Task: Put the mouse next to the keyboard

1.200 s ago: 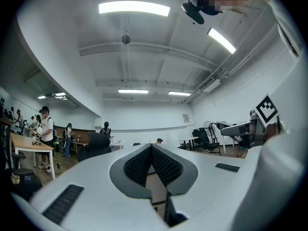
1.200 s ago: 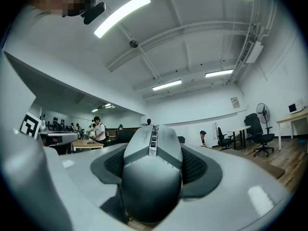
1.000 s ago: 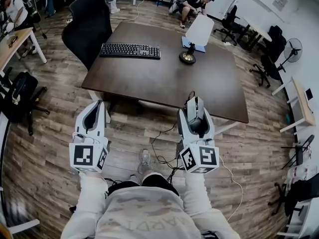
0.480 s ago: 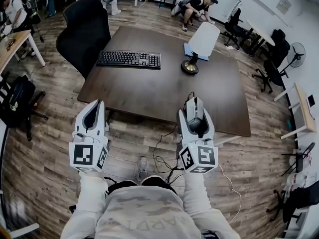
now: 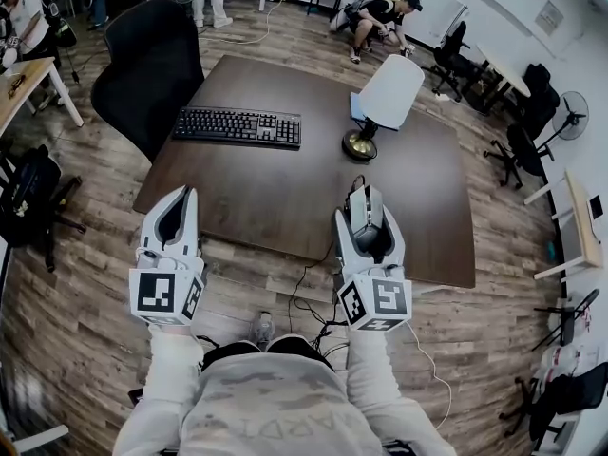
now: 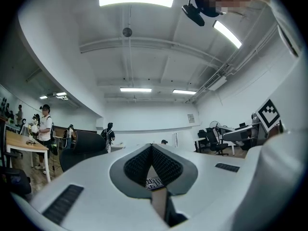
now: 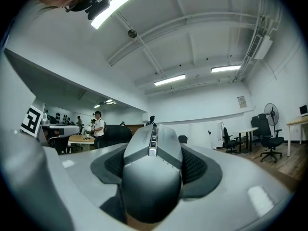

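Note:
A grey mouse (image 5: pixel 367 211) sits between the jaws of my right gripper (image 5: pixel 365 207), which is shut on it at the near edge of the brown table (image 5: pixel 285 188). It fills the right gripper view as a grey mouse (image 7: pixel 153 170) with its wheel facing up. A black keyboard (image 5: pixel 237 126) lies at the table's far left, well away from both grippers. My left gripper (image 5: pixel 175 209) hangs shut and empty over the table's near left corner. Through the narrow slit between its pads the keyboard (image 6: pixel 154 182) shows.
A gold-based lamp with a white shade (image 5: pixel 376 103) stands at the table's far middle, right of the keyboard. A black office chair (image 5: pixel 150 60) stands behind the table's left side. A cable (image 5: pixel 313 302) trails on the floor below the mouse. People stand and sit at the room's far side.
Both grippers have come forward toward the table; the right one now carries the mouse over the table's near edge. The left one now reaches the near left corner. Jaws unchanged.

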`<state>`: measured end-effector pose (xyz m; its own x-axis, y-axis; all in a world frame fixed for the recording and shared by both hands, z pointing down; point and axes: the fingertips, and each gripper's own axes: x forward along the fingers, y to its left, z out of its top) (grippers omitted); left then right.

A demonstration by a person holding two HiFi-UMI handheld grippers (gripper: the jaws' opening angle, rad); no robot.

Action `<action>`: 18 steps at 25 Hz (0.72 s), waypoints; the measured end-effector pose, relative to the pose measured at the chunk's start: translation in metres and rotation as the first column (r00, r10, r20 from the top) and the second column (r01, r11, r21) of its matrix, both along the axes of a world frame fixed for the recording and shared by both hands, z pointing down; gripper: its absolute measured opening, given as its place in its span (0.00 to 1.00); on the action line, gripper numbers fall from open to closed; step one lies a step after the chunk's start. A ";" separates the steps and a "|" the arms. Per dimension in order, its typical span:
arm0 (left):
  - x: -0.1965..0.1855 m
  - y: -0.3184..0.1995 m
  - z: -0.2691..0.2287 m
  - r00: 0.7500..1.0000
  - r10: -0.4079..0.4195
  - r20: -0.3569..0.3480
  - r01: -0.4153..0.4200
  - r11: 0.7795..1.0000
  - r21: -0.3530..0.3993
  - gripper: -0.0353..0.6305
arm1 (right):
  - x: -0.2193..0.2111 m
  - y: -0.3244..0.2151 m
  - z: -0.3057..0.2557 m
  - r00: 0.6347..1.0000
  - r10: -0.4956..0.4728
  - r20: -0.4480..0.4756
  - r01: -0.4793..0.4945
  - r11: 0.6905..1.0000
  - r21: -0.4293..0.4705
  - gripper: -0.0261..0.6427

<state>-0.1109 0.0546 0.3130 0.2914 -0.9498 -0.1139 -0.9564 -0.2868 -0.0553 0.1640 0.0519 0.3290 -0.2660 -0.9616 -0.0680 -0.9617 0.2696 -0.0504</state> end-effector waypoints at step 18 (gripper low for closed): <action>0.012 -0.055 -0.001 0.999 -0.044 0.023 0.044 0.999 0.001 0.06 | 0.017 -0.072 0.008 0.998 -0.033 0.052 0.034 0.999 -0.008 0.51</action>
